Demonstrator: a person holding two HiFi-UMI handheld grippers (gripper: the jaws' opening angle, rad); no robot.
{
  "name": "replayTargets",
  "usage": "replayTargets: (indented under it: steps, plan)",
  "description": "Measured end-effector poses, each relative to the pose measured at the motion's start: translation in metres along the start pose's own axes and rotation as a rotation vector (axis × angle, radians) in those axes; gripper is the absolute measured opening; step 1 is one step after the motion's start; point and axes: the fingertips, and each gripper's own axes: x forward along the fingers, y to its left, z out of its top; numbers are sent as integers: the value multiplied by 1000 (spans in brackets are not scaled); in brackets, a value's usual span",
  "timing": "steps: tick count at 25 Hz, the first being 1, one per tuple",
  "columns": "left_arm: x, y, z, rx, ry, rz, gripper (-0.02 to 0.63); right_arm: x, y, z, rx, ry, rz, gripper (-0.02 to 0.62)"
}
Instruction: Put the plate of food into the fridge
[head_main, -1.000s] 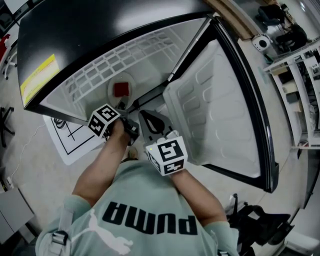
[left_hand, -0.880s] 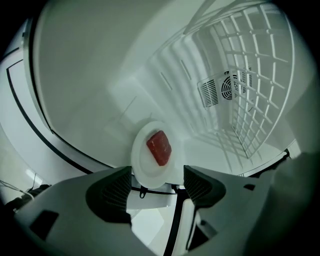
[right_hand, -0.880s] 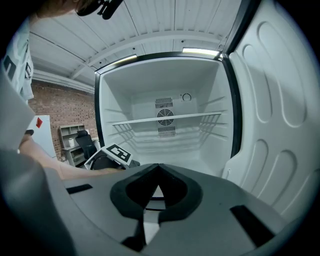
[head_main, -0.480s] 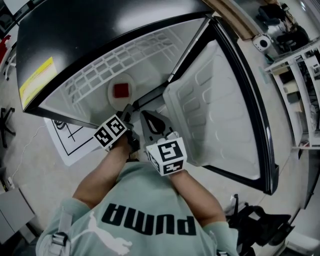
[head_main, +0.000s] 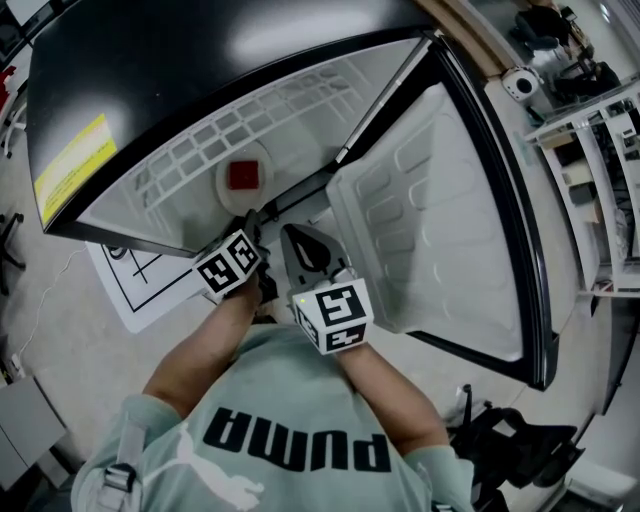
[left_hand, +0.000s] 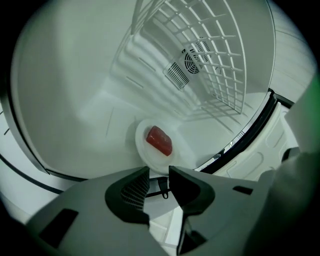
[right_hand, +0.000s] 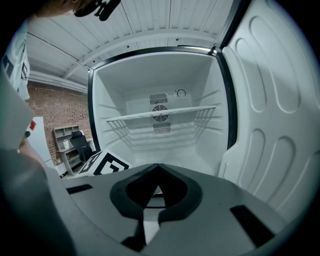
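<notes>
A white plate (head_main: 225, 192) with a red piece of food (head_main: 243, 177) rests on the floor of the open fridge, under the wire shelf (head_main: 250, 110). In the left gripper view the plate (left_hand: 144, 152) and food (left_hand: 159, 140) lie just beyond the jaws. My left gripper (head_main: 252, 222) (left_hand: 159, 172) is a little short of the plate. Its jaws have just been closing; a narrow gap remains, with nothing between them. My right gripper (head_main: 290, 230) (right_hand: 159, 166) hovers beside it at the fridge mouth, tips together and holding nothing.
The fridge door (head_main: 440, 220) (right_hand: 280, 100) stands wide open on the right. A wire shelf (right_hand: 160, 112) spans the middle of the fridge. A printed marker sheet (head_main: 140, 275) lies on the floor at the left. Racks (head_main: 590, 150) stand at the far right.
My left gripper has rolled about its own line, so its marker cube swung down and right. The plate stays where it was. My right gripper has not moved.
</notes>
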Motion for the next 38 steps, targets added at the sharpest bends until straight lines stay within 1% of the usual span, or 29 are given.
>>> replayTargets:
  steps: [3,7,10,13,17,19,22,25,32,36,38]
  plan:
    - [7,1,5,-28,8,3,124,1,1,-1,0,3,-5,5]
    - [15,-2,12,-33,9,-1,124,2,2,-2,3,11,-12,5]
    - [17,-3,14,-39,11,-21,124,4,2,0,3,7,-15,5]
    - [13,-5,10,-42,18,-47,126,5,2,-2,7,11,-17,4]
    - [4,-2,1,-25,27,-59,126,7,7,-4,5,11,-5,4]
    - [-1,-1,-2,-2,20,-67,126,8,10,-4,5,10,2,4]
    - [-10,-7,-2,53,-3,-98,126,8,13,-6,6,10,7,5]
    - [-22,-18,-3,108,-21,-151,126,6,15,-8,7,13,10,5]
    - [-45,-41,-1,185,-66,-257,124,0,14,-14,17,20,-6,5]
    - [-60,-48,-2,261,-82,-286,44,-5,16,-19,31,19,-17,5]
    - [-68,-49,-3,292,-88,-299,20,-7,18,-21,34,20,-25,4]
